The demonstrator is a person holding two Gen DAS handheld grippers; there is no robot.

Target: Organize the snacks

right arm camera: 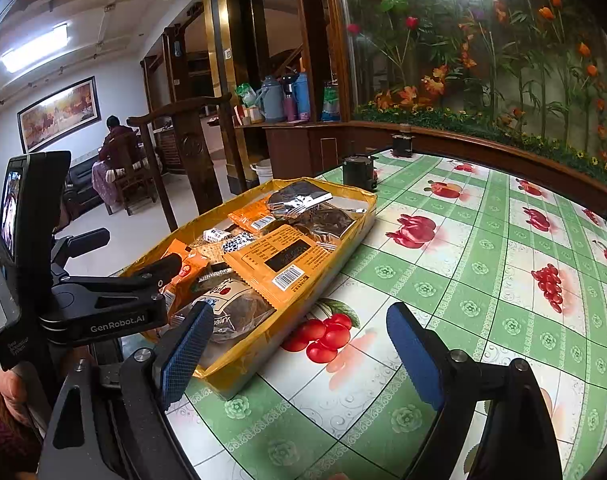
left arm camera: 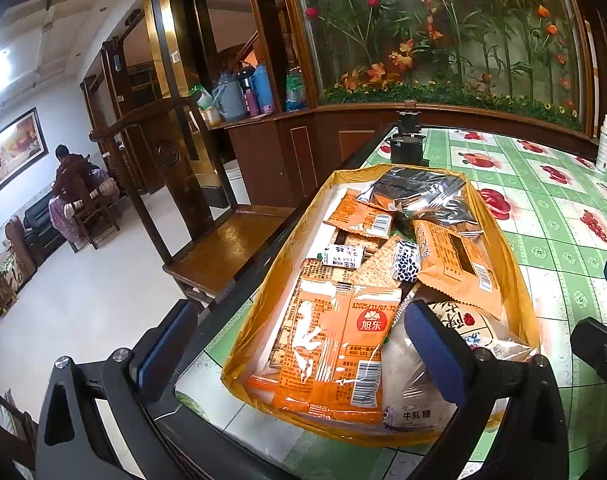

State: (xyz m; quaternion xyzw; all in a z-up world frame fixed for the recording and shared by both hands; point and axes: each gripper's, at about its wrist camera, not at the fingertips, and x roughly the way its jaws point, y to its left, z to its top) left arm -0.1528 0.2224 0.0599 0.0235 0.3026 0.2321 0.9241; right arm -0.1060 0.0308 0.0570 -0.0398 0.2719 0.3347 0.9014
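On my far left a person (left arm camera: 69,172) sits at a distant chair, back to me, and a wooden chair (left arm camera: 223,240) stands just beside the table (left arm camera: 551,216). My left tool (left arm camera: 303,344) hangs with its blue pads spread wide over the near end of the tray (left arm camera: 515,280), nothing pinched. The yellow tray lies on the table near its left edge, full of snacks: a big orange pack (left arm camera: 335,344) nearest me, a white nougat bag (left arm camera: 415,392) beside it, more orange packs (left arm camera: 459,264) in the middle, a silver bag (left arm camera: 423,192) at the far end. Beyond it stands a black tin (left arm camera: 407,148). My right tool (right arm camera: 299,356) hovers to the tray's right over bare cloth with printed cherries (right arm camera: 323,336), jaws spread, empty.
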